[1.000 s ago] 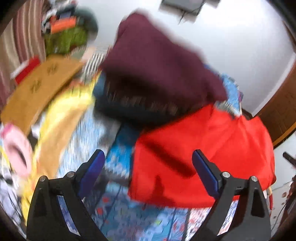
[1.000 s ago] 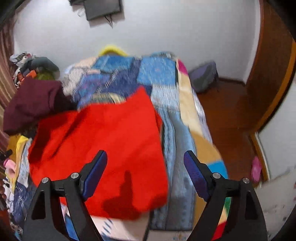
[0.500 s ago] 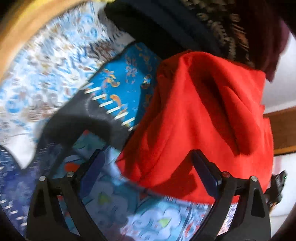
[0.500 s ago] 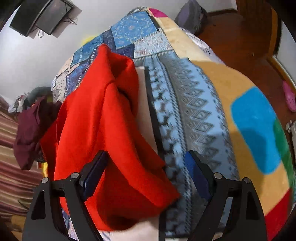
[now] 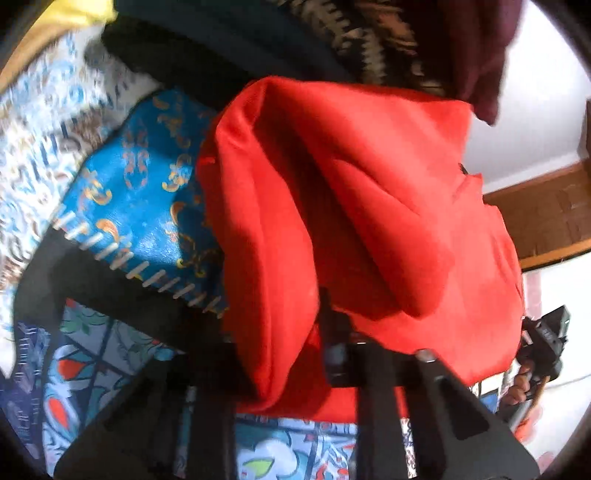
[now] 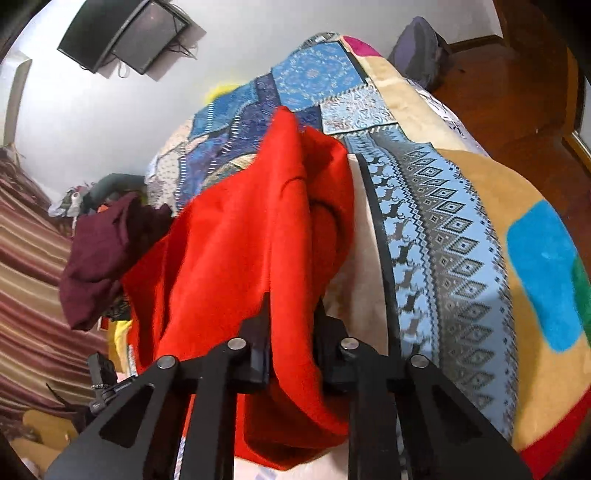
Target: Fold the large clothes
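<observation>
A large red garment (image 5: 362, 206) lies rumpled on a patterned bed cover (image 5: 140, 184). My left gripper (image 5: 280, 332) is shut on the garment's near left edge, with red cloth bunched between its jaws. In the right wrist view the same red garment (image 6: 236, 251) stretches away over the bed cover (image 6: 443, 229). My right gripper (image 6: 291, 317) is shut on its near right edge, with a fold of cloth rising between the fingers. The fingertips of both grippers are hidden by the cloth.
A maroon garment (image 6: 99, 258) and dark clothes (image 5: 258, 40) are piled at the bed's left side. A screen (image 6: 122, 33) hangs on the white wall. A wooden floor (image 6: 509, 85) with a grey bag (image 6: 417, 48) lies right of the bed. The right gripper's handle (image 5: 543, 347) shows in the left view.
Both grippers were open above the red garment. They have come down to its near edge and closed on it, and the cloth now bunches upward between them.
</observation>
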Demonstrator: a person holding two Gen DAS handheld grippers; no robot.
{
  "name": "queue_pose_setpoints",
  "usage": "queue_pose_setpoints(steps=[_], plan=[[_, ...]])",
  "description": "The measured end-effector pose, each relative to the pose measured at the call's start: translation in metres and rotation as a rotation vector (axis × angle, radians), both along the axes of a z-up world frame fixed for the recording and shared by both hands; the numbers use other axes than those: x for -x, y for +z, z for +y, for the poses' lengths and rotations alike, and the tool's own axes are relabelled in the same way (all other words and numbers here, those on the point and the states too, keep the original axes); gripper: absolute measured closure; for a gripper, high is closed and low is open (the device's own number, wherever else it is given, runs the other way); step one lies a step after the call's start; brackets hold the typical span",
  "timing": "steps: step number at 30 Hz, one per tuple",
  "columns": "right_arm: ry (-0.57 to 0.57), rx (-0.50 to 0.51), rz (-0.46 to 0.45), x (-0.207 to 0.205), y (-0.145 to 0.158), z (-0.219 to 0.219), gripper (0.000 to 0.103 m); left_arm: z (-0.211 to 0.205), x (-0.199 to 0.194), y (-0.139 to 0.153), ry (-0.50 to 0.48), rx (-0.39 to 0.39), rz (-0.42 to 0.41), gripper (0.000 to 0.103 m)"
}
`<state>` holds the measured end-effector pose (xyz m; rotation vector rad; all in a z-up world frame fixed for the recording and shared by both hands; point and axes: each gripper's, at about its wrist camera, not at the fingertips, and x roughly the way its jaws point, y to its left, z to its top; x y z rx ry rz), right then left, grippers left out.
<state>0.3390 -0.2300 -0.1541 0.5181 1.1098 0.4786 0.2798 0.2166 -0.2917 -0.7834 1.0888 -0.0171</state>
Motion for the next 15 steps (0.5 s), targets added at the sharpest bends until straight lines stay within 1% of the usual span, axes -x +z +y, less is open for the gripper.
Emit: queue_pose_setpoints(steps=[1, 4, 7, 10, 12, 14, 15], plan=[[0.004, -0.004, -0.009, 0.004, 0.005, 0.0, 0.089, 0.0, 0.004, 0.005, -0.003, -0.003, -0.007, 0.092], [0.009, 0.008, -0.043, 0.025, 0.022, -0.003, 0.09, 0.0, 0.022, 0.024, -0.016, 0.011, -0.036, 0.093], [0.01, 0.001, -0.057, 0.047, 0.033, -0.01, 0.09, 0.007, 0.044, 0.049, -0.034, 0.021, -0.082, 0.093], [-0.003, -0.005, -0.057, 0.066, 0.037, -0.019, 0.09, 0.007, 0.067, 0.069, -0.051, -0.003, -0.111, 0.093], [-0.014, 0.005, -0.056, 0.076, 0.036, -0.024, 0.09, 0.007, 0.073, 0.075, -0.072, -0.03, -0.102, 0.093], [-0.018, 0.005, -0.043, 0.082, 0.031, -0.029, 0.09, 0.009, 0.081, 0.071, -0.088, -0.085, -0.057, 0.09], [-0.022, 0.017, -0.033, 0.085, 0.027, -0.031, 0.089, 0.008, 0.084, 0.066, -0.087, -0.145, -0.017, 0.089]])
